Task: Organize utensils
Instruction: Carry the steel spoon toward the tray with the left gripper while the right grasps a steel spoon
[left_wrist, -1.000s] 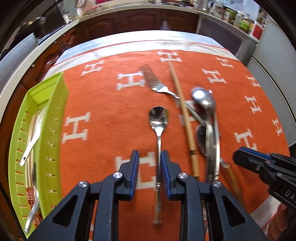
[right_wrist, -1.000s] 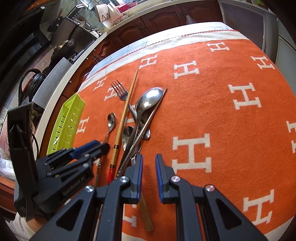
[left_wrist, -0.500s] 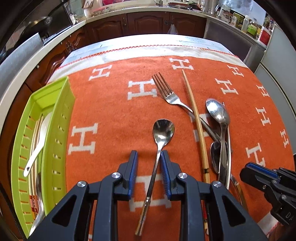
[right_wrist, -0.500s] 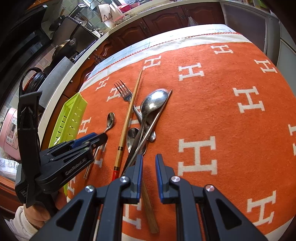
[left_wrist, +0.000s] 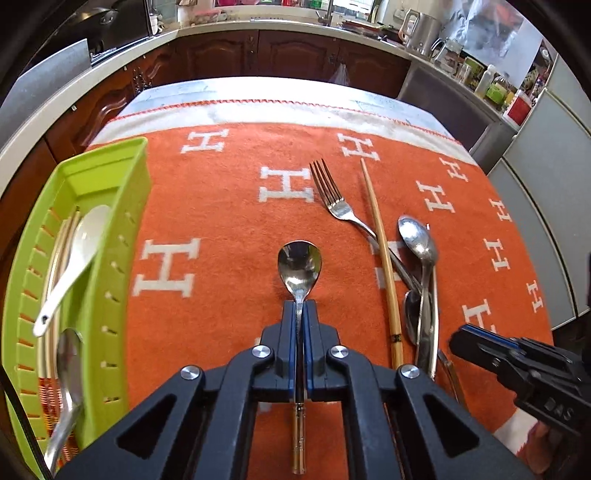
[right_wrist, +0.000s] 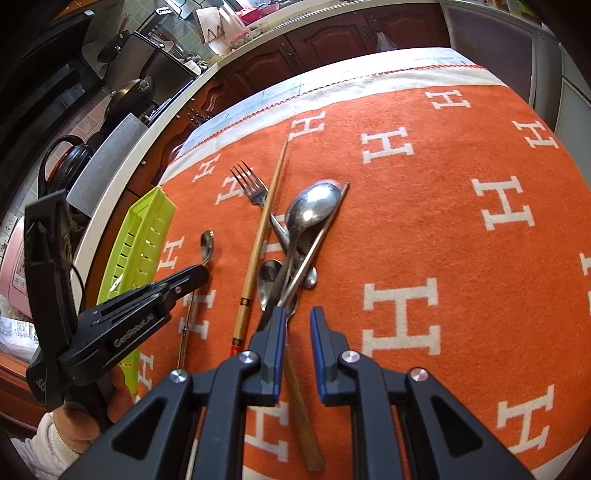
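Observation:
A small steel spoon (left_wrist: 299, 264) lies on the orange cloth, bowl pointing away. My left gripper (left_wrist: 299, 306) is closing on its handle, and the pads press the handle just behind the bowl. In the right wrist view the same spoon (right_wrist: 207, 245) sticks out of the left gripper (right_wrist: 201, 275). To the right lie a fork (left_wrist: 330, 188), a wooden chopstick (left_wrist: 382, 247) and a large spoon (left_wrist: 417, 236) in a crossed pile. My right gripper (right_wrist: 297, 314) stands slightly open over the near end of that pile, nothing between its pads.
A green slotted tray (left_wrist: 122, 206) sits at the cloth's left edge, holding a white ceramic spoon (left_wrist: 79, 251), chopsticks and a steel spoon. A second chopstick (right_wrist: 301, 406) lies under the right gripper. Kitchen counters ring the table. A hand (right_wrist: 74, 424) holds the left gripper.
The left jaws, which stood apart around the spoon's handle, have shut on it. The left view has shifted a little. The right gripper has kept still.

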